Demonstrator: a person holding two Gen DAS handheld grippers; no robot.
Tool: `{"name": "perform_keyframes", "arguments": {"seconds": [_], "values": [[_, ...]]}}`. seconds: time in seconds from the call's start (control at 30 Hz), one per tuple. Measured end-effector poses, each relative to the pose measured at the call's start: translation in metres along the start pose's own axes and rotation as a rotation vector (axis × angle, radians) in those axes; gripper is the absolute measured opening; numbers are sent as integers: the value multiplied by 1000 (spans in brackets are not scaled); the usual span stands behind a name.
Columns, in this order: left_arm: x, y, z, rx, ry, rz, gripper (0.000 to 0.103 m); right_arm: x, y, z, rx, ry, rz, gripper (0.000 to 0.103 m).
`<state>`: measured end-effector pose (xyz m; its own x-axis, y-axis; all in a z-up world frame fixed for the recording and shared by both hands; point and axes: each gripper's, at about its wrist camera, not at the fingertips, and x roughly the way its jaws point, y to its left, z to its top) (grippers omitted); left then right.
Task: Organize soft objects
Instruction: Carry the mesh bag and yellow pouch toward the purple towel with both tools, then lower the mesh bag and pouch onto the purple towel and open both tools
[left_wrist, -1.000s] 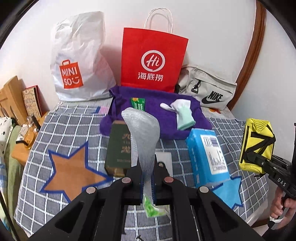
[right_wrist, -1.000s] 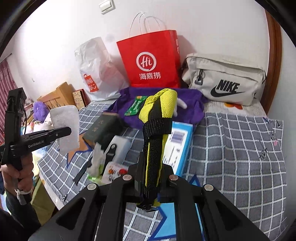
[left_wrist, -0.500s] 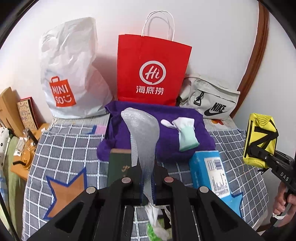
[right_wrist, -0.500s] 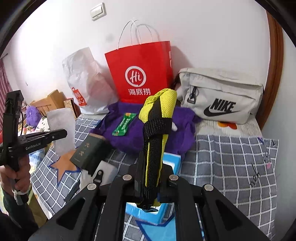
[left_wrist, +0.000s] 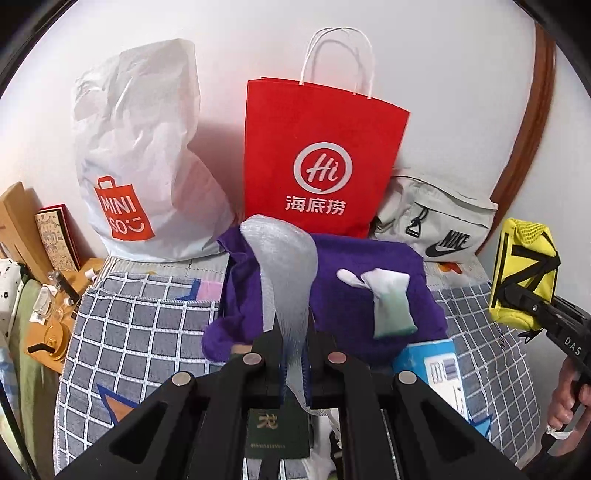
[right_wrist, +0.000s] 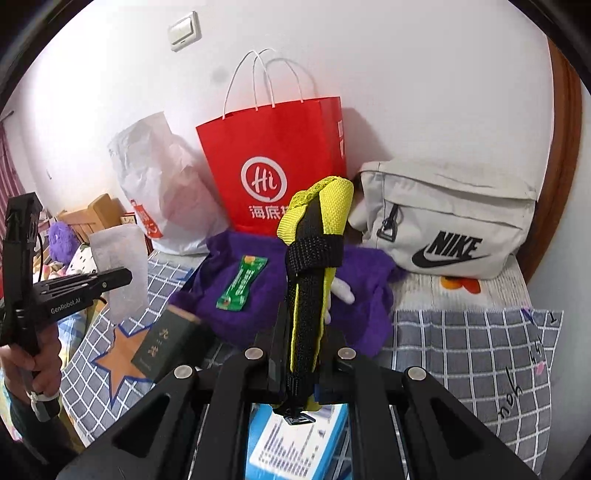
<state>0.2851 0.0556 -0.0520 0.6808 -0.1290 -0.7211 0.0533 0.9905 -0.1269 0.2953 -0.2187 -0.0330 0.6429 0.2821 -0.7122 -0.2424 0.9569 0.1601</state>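
Observation:
My left gripper (left_wrist: 293, 354) is shut on a grey mesh cloth (left_wrist: 284, 266) that stands up above the purple towel (left_wrist: 351, 280). The cloth also shows in the right wrist view (right_wrist: 118, 273). My right gripper (right_wrist: 303, 354) is shut on a yellow and black pouch (right_wrist: 314, 258), held above the bed; the pouch also shows in the left wrist view (left_wrist: 524, 273). A white and green sock (left_wrist: 388, 302) and a green packet (right_wrist: 242, 282) lie on the purple towel (right_wrist: 266, 306).
A red paper bag (left_wrist: 317, 158), a white Miniso bag (left_wrist: 140, 166) and a grey Nike bag (left_wrist: 436, 225) stand against the wall. A dark green book (right_wrist: 166, 343) and a blue tissue pack (left_wrist: 439, 373) lie on the checked bedspread (left_wrist: 140, 332). A wooden side table (left_wrist: 48, 332) is left.
Both grippers have moved forward toward the wall and the bags, each still holding its item. The book and tissue pack have slid lower in view.

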Motion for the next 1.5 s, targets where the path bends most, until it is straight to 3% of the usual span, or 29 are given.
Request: {"name": "perform_keyframes", "arguments": {"seconds": [0.27, 0.57, 0.9, 1.27, 1.5], "values": [[20, 9, 17, -18, 12, 5, 7, 25, -8, 22, 7, -3, -14, 9], [49, 22, 31, -42, 40, 44, 7, 75, -18, 33, -25, 49, -70, 9], [94, 20, 43, -20, 99, 41, 7, 131, -40, 37, 31, 100, -48, 9], [155, 18, 44, 13, 191, -9, 7, 172, -51, 25, -14, 229, -85, 9], [183, 20, 34, 1, 260, -26, 7, 195, -53, 11, -31, 319, -61, 9]]}}
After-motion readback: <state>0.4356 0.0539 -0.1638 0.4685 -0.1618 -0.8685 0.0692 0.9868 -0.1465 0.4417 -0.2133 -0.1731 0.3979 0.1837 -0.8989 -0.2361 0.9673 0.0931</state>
